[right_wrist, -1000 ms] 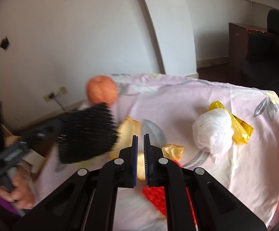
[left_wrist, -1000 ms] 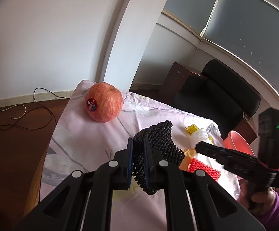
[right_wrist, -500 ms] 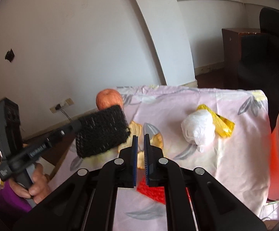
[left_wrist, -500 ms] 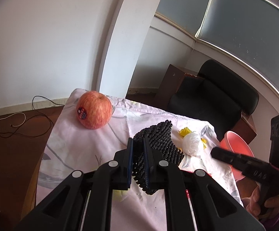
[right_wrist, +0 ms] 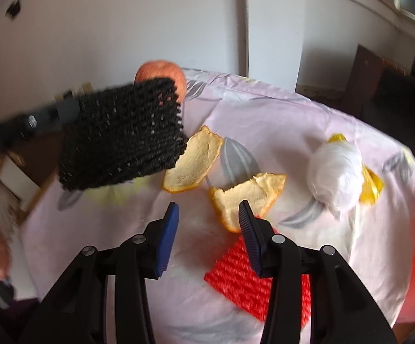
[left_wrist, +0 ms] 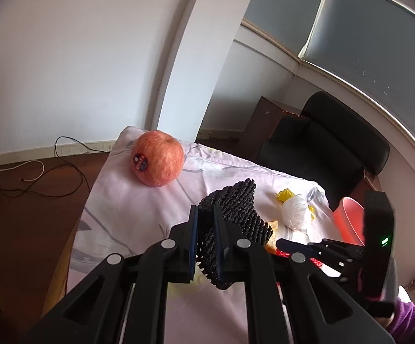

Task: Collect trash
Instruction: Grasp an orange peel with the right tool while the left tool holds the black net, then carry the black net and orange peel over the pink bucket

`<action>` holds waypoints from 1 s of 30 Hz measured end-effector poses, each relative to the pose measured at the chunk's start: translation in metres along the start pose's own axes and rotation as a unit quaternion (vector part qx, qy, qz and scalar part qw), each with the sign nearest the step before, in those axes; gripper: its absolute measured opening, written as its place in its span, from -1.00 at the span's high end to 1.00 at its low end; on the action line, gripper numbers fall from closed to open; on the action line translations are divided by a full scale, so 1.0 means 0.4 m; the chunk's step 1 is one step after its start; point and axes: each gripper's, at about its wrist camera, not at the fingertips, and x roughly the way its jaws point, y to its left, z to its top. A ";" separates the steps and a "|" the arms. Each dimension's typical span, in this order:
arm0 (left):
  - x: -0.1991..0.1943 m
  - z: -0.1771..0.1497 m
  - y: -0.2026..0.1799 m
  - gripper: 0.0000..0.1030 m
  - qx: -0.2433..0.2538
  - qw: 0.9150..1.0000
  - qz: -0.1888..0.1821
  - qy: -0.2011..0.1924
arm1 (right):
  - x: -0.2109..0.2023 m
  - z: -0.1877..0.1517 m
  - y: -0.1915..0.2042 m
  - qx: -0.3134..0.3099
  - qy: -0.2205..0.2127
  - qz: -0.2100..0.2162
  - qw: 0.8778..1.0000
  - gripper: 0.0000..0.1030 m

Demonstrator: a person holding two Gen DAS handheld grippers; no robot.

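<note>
Left wrist view: the left gripper (left_wrist: 206, 236) still pinches the black foam net (left_wrist: 234, 229) above the table (left_wrist: 121, 200). Right wrist view: the right gripper (right_wrist: 207, 223), pressed together before, now spreads over orange peel (right_wrist: 244, 197).

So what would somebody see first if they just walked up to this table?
Probably the black foam net, pinched in the left gripper and held up above the pink cloth. Then the big apple at the far corner, and the two orange peels lying just ahead of the open right gripper.
</note>
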 end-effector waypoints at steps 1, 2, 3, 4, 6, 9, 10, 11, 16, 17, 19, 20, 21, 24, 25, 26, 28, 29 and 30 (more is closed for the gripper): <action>0.001 -0.001 0.004 0.82 -0.002 1.000 0.000 0.001 | 0.011 0.002 0.007 -0.012 0.001 -0.015 1.000 0.14; 0.002 -0.002 0.006 0.82 -0.002 1.000 0.000 0.002 | 0.017 0.003 0.009 -0.017 0.002 -0.020 1.000 0.14; 0.001 -0.003 0.008 0.82 -0.002 1.000 0.000 0.002 | 0.024 0.003 0.010 -0.022 0.002 -0.025 0.999 0.14; 0.003 -0.005 0.008 0.82 -0.001 1.000 -0.001 0.003 | 0.029 0.003 0.007 -0.022 0.003 -0.028 0.999 0.22; 0.006 -0.006 0.007 0.82 -0.002 1.000 -0.002 0.005 | 0.037 0.002 -0.004 -0.011 0.011 -0.027 1.000 0.67; 0.008 -0.006 0.006 0.82 -0.002 1.000 -0.002 0.005 | 0.025 0.002 -0.028 0.016 0.003 -0.007 1.000 0.81; 0.009 -0.005 0.005 0.82 -0.002 1.000 -0.002 0.005 | 0.013 0.003 -0.038 0.027 -0.003 0.004 1.000 0.83; 0.010 -0.004 0.003 0.82 -0.002 1.000 -0.002 0.005 | 0.001 0.004 -0.048 0.040 -0.010 0.018 0.999 0.86; 0.011 -0.002 -0.018 0.82 0.003 1.000 -0.004 0.005 | -0.081 0.013 -0.089 0.090 -0.056 0.070 0.992 0.87; 0.012 -0.001 -0.025 0.82 0.005 1.000 -0.005 0.005 | -0.101 0.014 -0.099 0.101 -0.065 0.078 0.990 0.87; 0.013 0.002 -0.038 0.82 0.009 1.000 -0.008 0.004 | -0.137 0.011 -0.124 0.123 -0.080 0.094 0.985 0.88; 0.014 0.005 -0.046 0.82 0.012 1.000 -0.009 0.004 | -0.149 0.012 -0.129 0.130 -0.085 0.099 0.983 0.88; 0.015 0.007 -0.053 0.82 0.014 1.000 -0.011 0.004 | -0.163 0.011 -0.140 0.139 -0.092 0.104 0.980 0.88; 0.018 0.012 -0.083 0.82 0.022 1.000 -0.017 0.003 | -0.204 -0.001 -0.180 0.165 -0.111 0.112 0.974 0.87; 0.019 0.013 -0.095 0.82 0.026 0.999 -0.020 0.003 | -0.219 -0.006 -0.187 0.170 -0.117 0.109 0.972 0.88; 0.020 0.014 -0.108 0.82 0.030 0.999 -0.023 0.003 | -0.237 -0.013 -0.200 0.176 -0.126 0.105 0.971 0.88; 0.023 0.016 -0.132 0.82 0.038 0.999 -0.029 0.004 | -0.248 -0.016 -0.219 0.185 -0.135 0.100 0.968 0.88; 0.024 0.017 -0.145 0.82 0.042 0.999 -0.032 0.004 | -0.262 -0.026 -0.233 0.193 -0.142 0.094 0.966 0.88; 0.027 0.018 -0.159 0.82 0.047 0.998 -0.035 0.005 | -0.269 -0.031 -0.241 0.197 -0.146 0.089 0.965 0.88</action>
